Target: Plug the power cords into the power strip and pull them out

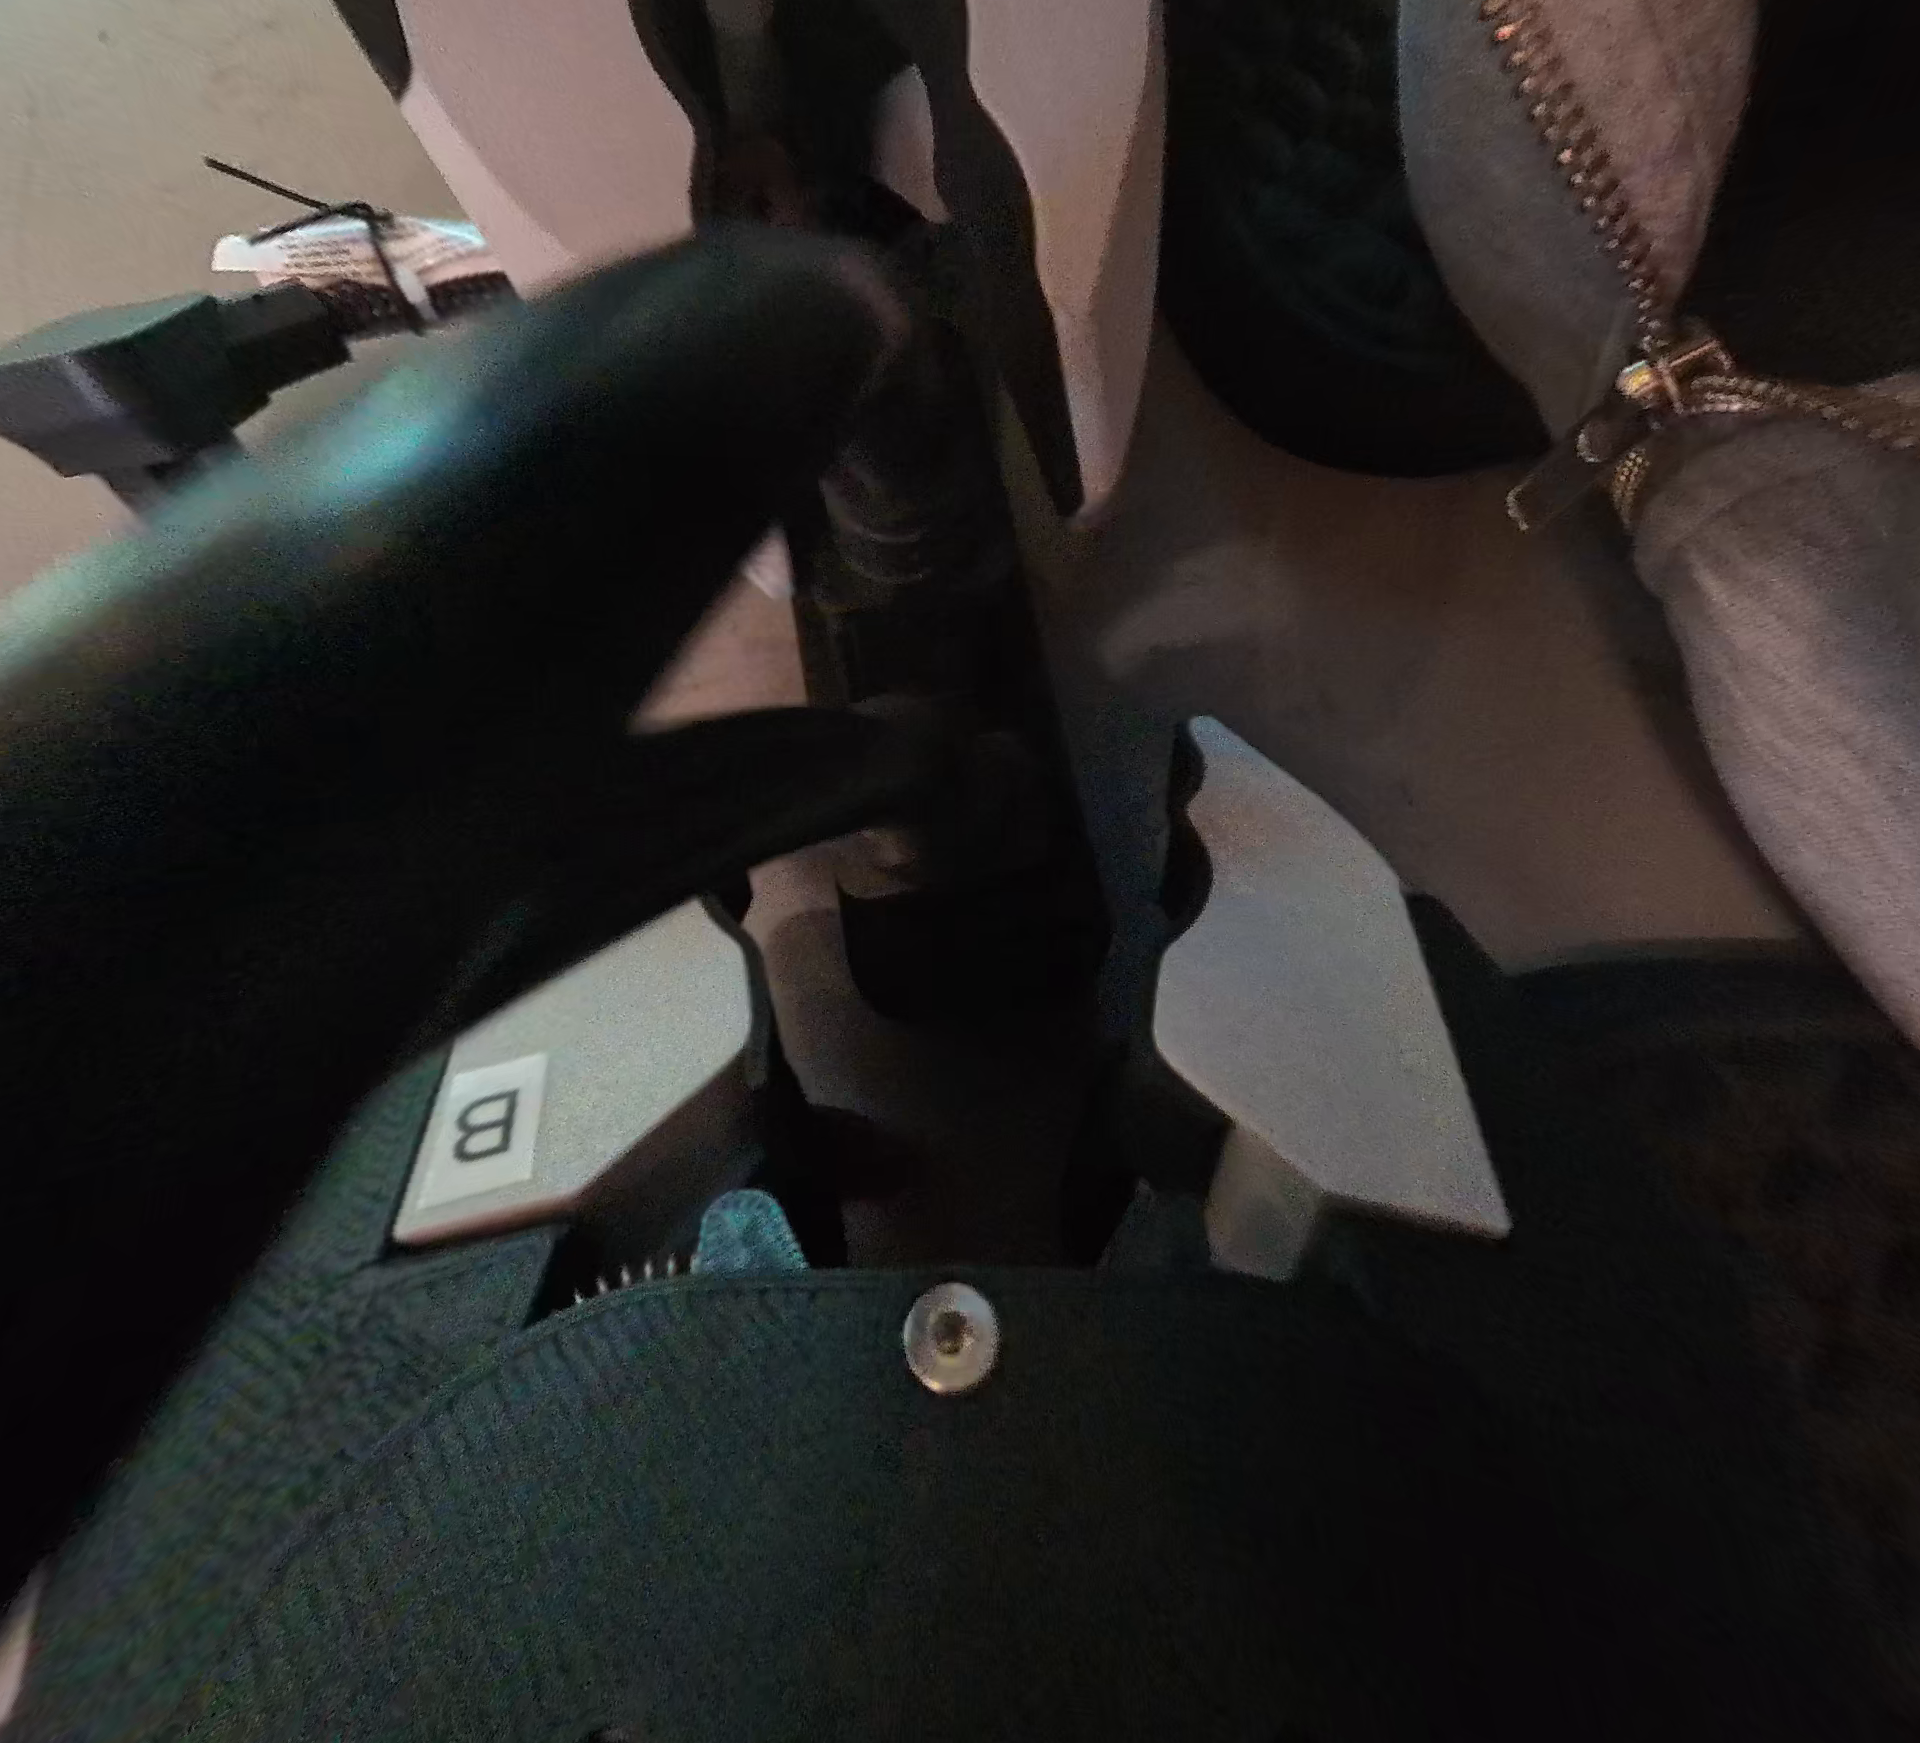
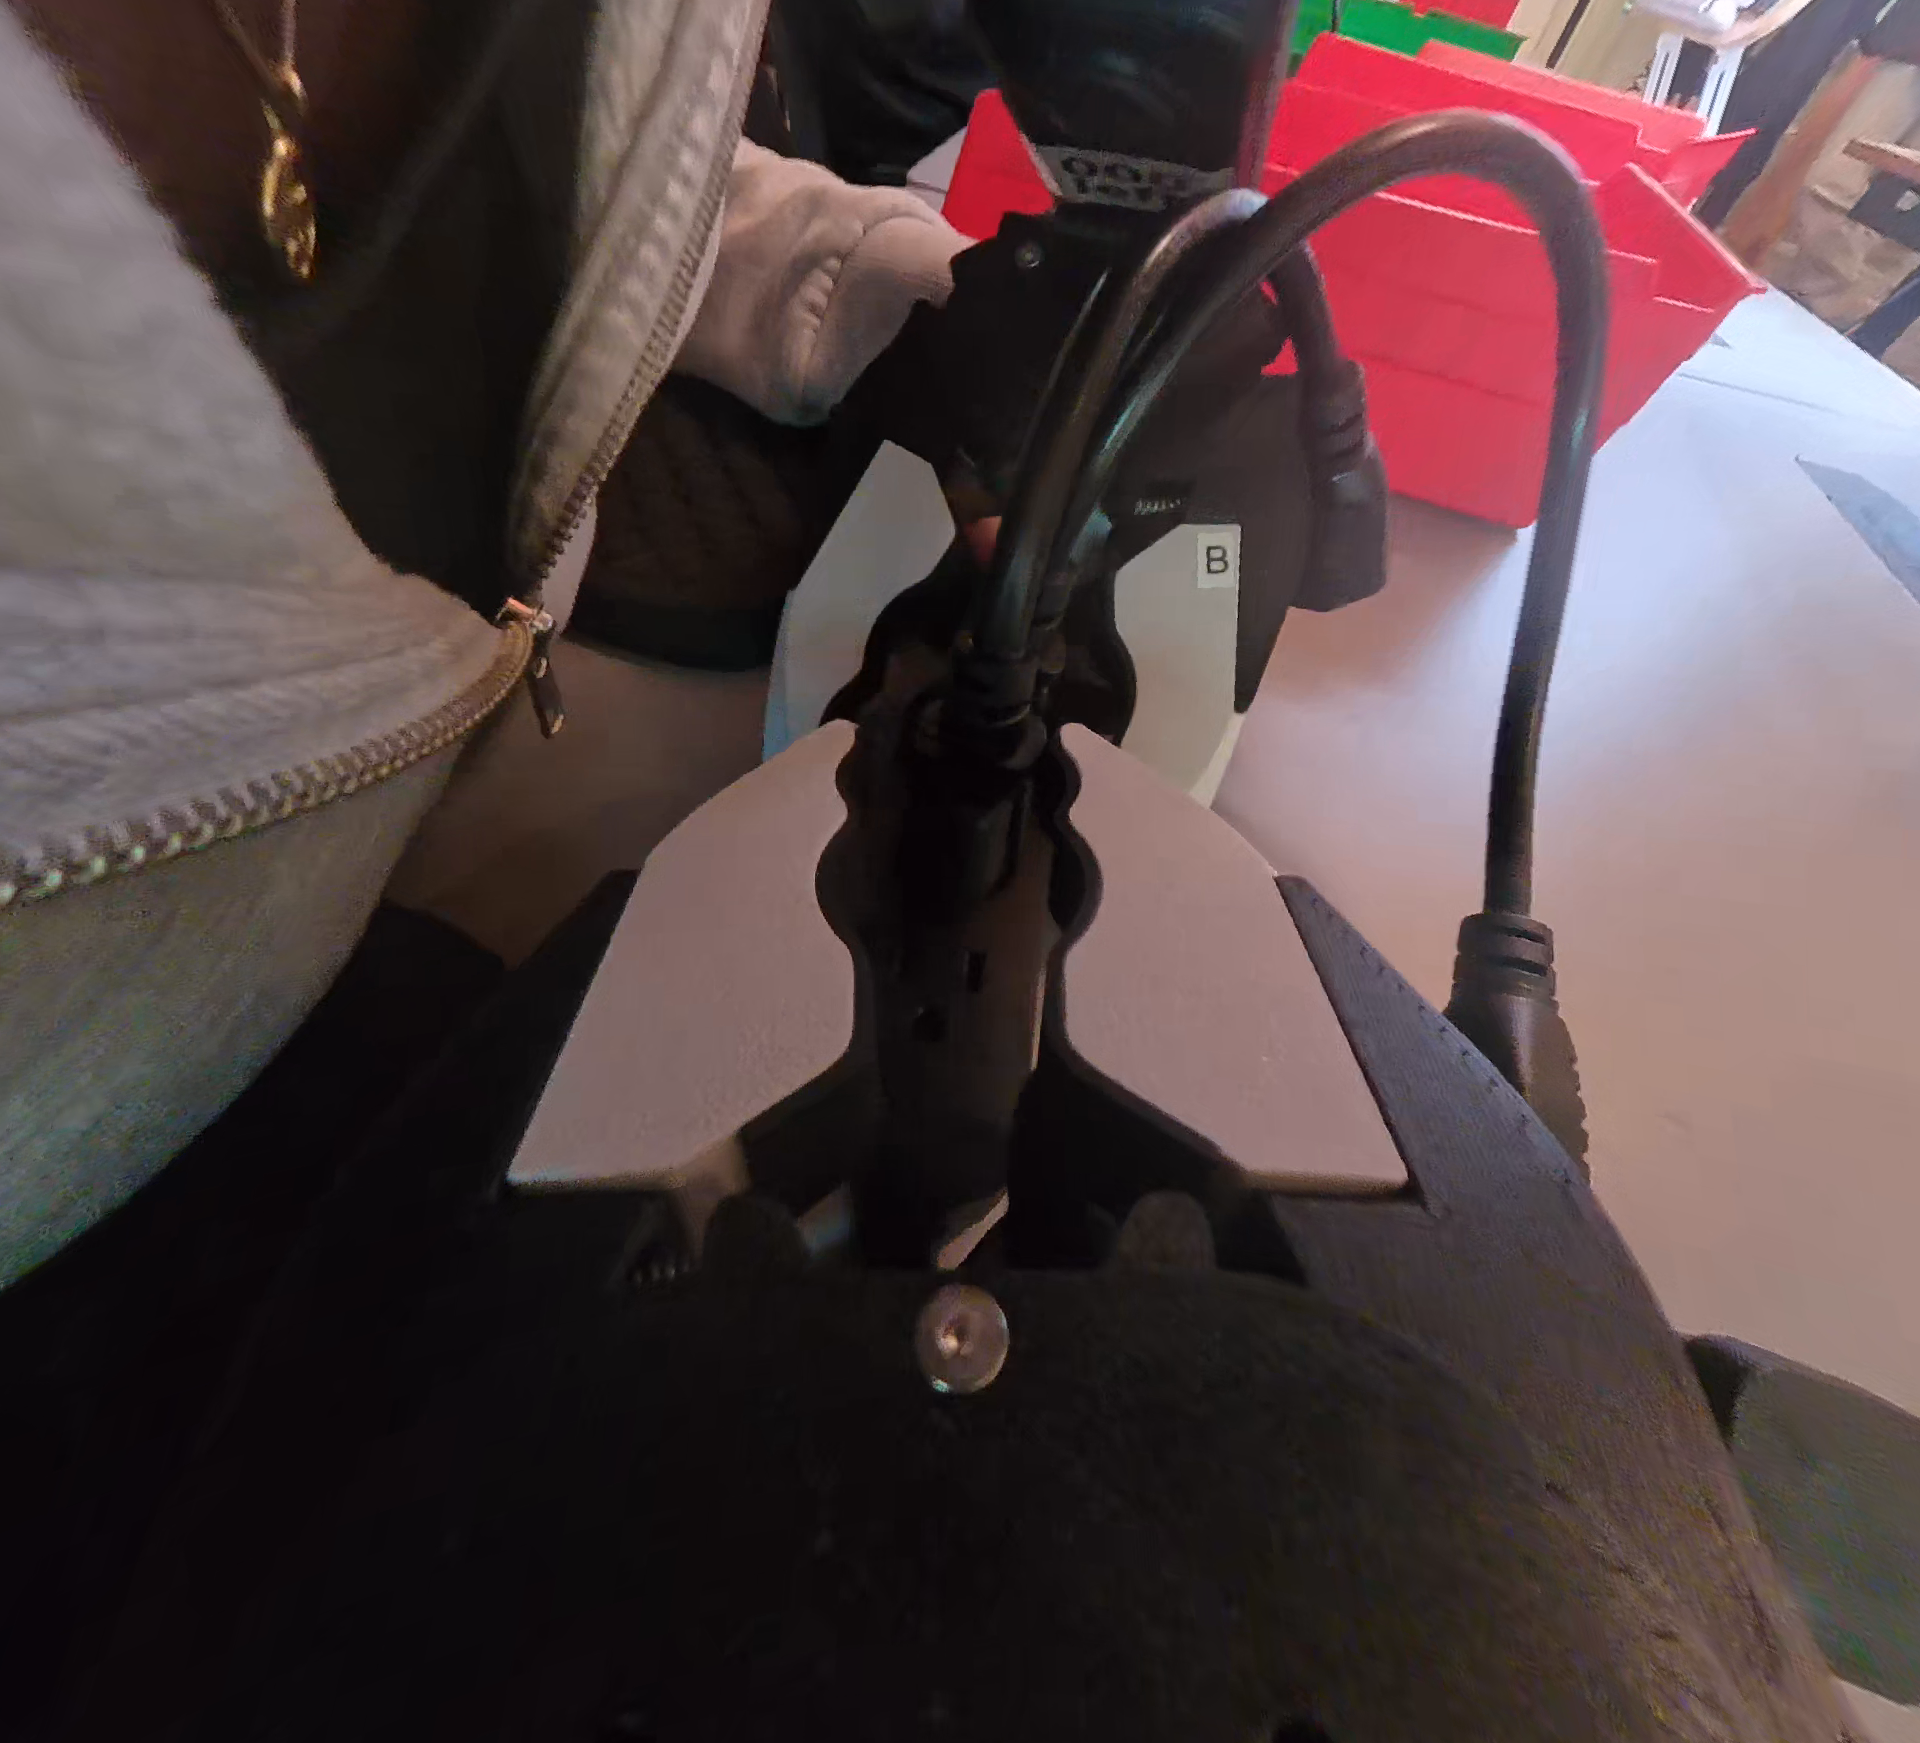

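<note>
The black power strip (image 2: 956,997) hangs in the air between both grippers, edge-on, with outlet slots showing. My right gripper (image 2: 961,743) is shut on one end of it. A plug (image 2: 987,737) sits in the strip at my fingertips, and its cords rise from there. A thick black cord (image 2: 1558,446) arcs right and down to a plug (image 2: 1517,997) beside my gripper. My left gripper (image 1: 966,841) is shut on the strip (image 1: 977,706) from the other end; it also shows opposite in the right wrist view (image 2: 987,571). A blurred thick cord (image 1: 416,550) crosses close to the left camera. The right gripper (image 1: 831,83) faces it.
Another black plug (image 1: 135,384) with a white tag (image 1: 343,259) lies on the pale table (image 2: 1714,758). Red bins (image 2: 1455,291) and a green one (image 2: 1382,26) stand at the table's far side. A person's grey zip jacket (image 2: 156,498) is close behind the grippers. The grippers' ends are close to 5 cm from one another.
</note>
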